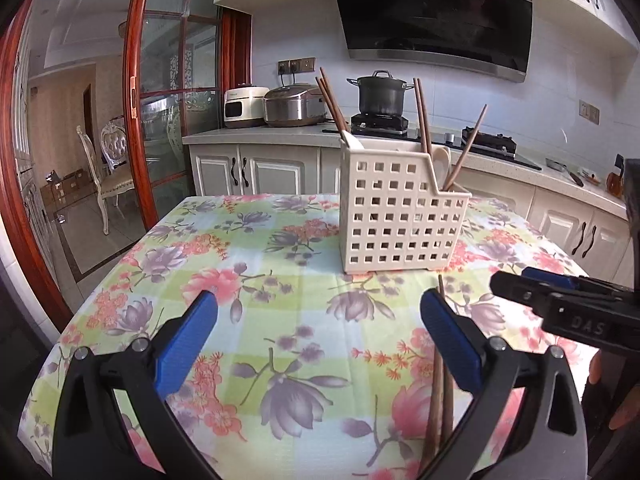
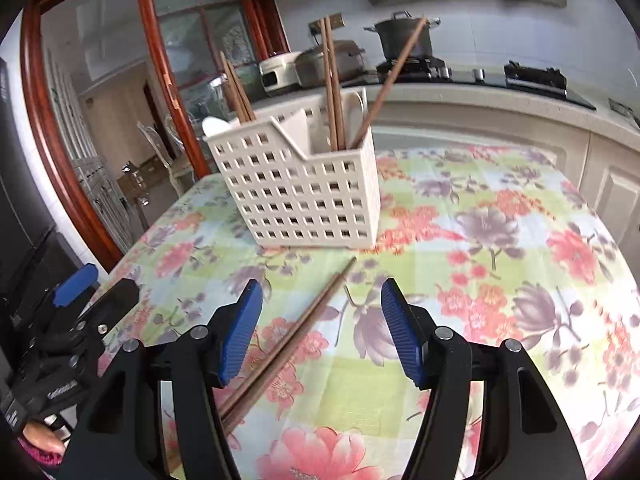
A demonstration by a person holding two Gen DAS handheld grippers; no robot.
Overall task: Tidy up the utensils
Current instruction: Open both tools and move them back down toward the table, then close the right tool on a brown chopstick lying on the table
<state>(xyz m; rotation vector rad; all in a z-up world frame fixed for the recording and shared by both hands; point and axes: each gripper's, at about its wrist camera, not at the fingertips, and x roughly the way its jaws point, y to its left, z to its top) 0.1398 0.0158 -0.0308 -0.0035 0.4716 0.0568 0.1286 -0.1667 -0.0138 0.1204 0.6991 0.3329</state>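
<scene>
A white perforated utensil holder (image 1: 400,216) stands on the floral tablecloth (image 1: 280,280); it also shows in the right wrist view (image 2: 304,192). Several brown chopsticks (image 2: 334,84) and a white spoon (image 2: 214,126) stand in it. A loose pair of brown chopsticks (image 2: 296,336) lies flat on the cloth in front of the holder, also seen in the left wrist view (image 1: 440,380). My right gripper (image 2: 322,328) is open above that pair, empty. My left gripper (image 1: 320,340) is open and empty, left of the pair. The right gripper's body (image 1: 568,304) shows at the right.
A kitchen counter (image 1: 280,132) with rice cookers (image 1: 294,104), a pot (image 1: 380,94) on a stove and a range hood lies behind the table. A glass door with red frame (image 1: 136,100) and chairs stand at the left.
</scene>
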